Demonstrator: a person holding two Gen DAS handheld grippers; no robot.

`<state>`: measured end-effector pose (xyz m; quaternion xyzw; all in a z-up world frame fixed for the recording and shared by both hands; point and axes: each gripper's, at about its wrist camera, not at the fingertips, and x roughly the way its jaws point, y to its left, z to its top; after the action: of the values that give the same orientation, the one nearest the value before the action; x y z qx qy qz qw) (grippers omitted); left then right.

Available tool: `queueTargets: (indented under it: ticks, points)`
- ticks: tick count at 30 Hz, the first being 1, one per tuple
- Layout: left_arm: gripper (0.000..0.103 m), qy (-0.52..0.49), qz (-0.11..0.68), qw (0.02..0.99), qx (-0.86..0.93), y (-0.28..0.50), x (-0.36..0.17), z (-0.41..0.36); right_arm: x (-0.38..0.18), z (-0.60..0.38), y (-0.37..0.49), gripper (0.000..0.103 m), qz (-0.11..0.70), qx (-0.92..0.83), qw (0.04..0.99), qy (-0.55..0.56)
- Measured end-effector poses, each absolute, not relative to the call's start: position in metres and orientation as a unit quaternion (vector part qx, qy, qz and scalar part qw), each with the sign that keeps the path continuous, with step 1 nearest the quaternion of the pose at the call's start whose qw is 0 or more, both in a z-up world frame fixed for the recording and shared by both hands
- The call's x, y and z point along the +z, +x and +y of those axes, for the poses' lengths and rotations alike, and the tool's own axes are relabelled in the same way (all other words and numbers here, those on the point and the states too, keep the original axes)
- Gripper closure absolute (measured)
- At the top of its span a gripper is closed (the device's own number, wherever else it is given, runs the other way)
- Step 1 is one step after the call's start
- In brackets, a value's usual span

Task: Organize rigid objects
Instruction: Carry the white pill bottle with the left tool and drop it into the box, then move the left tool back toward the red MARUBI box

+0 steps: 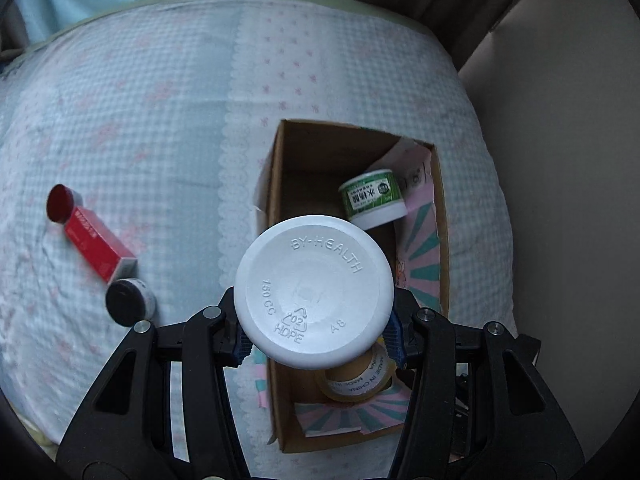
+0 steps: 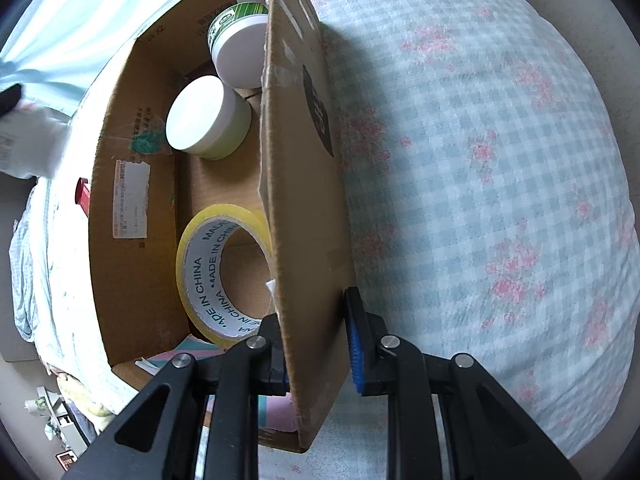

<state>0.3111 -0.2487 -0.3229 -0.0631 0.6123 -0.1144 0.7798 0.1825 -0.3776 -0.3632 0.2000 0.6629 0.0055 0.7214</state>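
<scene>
Left wrist: left tool (image 1: 318, 336) clamps white HDPE supplement bottle (image 1: 314, 290) by its sides, over cardboard box (image 1: 280, 184); rigid, light, smooth.

Right wrist: right tool (image 2: 316, 356) pinches box wall; tape roll (image 2: 224, 276), jars inside.

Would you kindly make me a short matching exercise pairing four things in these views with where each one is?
1. white bottle
2. tape roll
3. red box
4. cardboard box wall

a. between the right claw fingers
b. lying inside the cardboard box
c. on the bedspread outside the box
d. held in the left claw

Pairs: 1-d, 2-b, 3-c, 4-a
</scene>
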Motion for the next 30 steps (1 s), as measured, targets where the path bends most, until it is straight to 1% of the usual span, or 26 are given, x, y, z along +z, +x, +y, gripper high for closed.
queueTargets:
  ticks: [7, 12, 13, 14, 15, 16, 22, 30]
  points:
    - [0.056, -0.028, 0.650, 0.749, -0.122, 0.309, -0.374, -0.285, -0.365, -0.398, 0.183, 0.083, 0.663, 0.008, 0.721, 0.201]
    - [0.057, 0.016, 0.669, 0.731, -0.137, 0.311, -0.394, -0.311, -0.364, -0.392, 0.187, 0.082, 0.666, 0.012, 0.720, 0.196]
    - [0.053, 0.030, 0.666, 0.733, -0.136, 0.312, -0.393, -0.316, -0.365, -0.392, 0.188, 0.082, 0.666, 0.013, 0.720, 0.195]
    - [0.045, 0.047, 0.663, 0.735, -0.134, 0.312, -0.393, -0.321, -0.365, -0.392, 0.189, 0.082, 0.667, 0.015, 0.720, 0.193]
    - [0.006, 0.062, 0.660, 0.737, -0.131, 0.313, -0.391, -0.326, -0.368, -0.389, 0.191, 0.082, 0.667, 0.016, 0.720, 0.191]
    - [0.000, 0.068, 0.654, 0.742, -0.132, 0.314, -0.388, -0.329, -0.369, -0.388, 0.192, 0.082, 0.668, 0.018, 0.719, 0.190]
    - [0.000, 0.080, 0.646, 0.746, -0.139, 0.313, -0.383, -0.328, -0.371, -0.388, 0.195, 0.082, 0.668, 0.024, 0.719, 0.189]
    - [0.000, 0.060, 0.643, 0.753, -0.126, 0.307, -0.364, -0.299, -0.373, -0.390, 0.195, 0.082, 0.668, 0.023, 0.719, 0.190]
